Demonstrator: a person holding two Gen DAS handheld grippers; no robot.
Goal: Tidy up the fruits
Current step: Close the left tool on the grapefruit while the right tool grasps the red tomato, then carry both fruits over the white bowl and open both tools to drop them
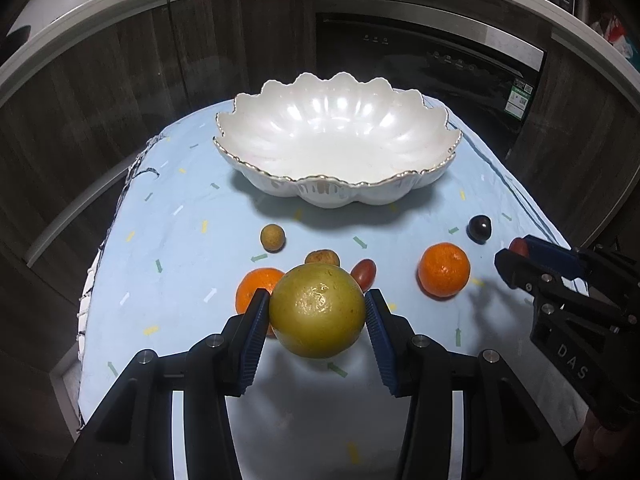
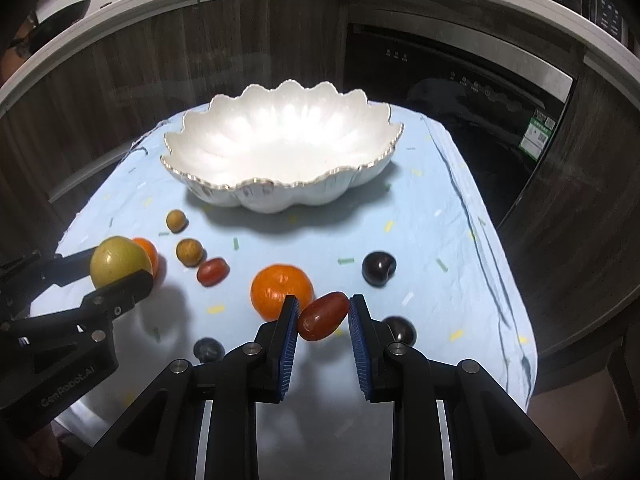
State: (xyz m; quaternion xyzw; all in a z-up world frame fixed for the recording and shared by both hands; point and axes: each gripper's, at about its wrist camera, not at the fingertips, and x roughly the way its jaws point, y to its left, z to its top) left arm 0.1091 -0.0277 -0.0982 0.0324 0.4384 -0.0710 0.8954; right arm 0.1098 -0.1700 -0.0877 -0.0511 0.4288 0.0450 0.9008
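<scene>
The left gripper is clamped on a yellow-green round fruit, held clear above the blue cloth near its front edge. The right gripper is closed nearly all the way on a small red oblong fruit, also lifted off the cloth. The white scalloped bowl sits toward the cloth's far edge, with nothing in it. Between the grippers and the bowl lie an orange, another orange partly hidden behind the held round fruit, two small brown fruits, a second red oblong fruit and a dark plum. Two more dark fruits rest near the front edge, beside the right gripper's fingers.
</scene>
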